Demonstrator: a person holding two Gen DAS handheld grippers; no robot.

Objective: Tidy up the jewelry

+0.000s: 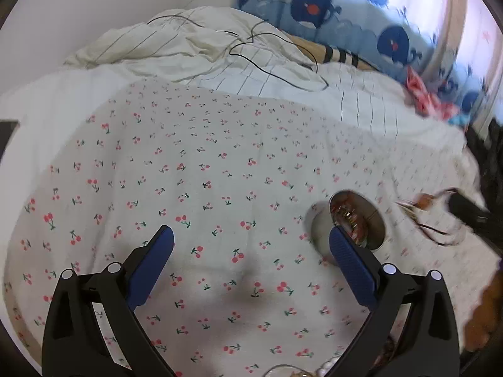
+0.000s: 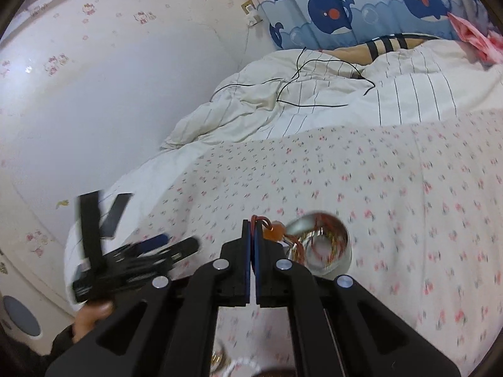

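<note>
Two claws | left claw (image 1: 251, 251) open | right claw (image 2: 253, 235) pinching red cord (image 2: 262, 220) – beside bowl (image 2: 327, 245)

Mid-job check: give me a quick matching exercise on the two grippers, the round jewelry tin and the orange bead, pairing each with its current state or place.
Things:
1. left gripper
2. right gripper
3. round tin
4. orange bead

States:
A. hangs just beside the closed fingertips
B. open, holding nothing
C. lies on the cherry-print sheet with jewelry inside
D. shut on a red cord

Pairs: 1-B, 2-D, 3-C, 4-A
</note>
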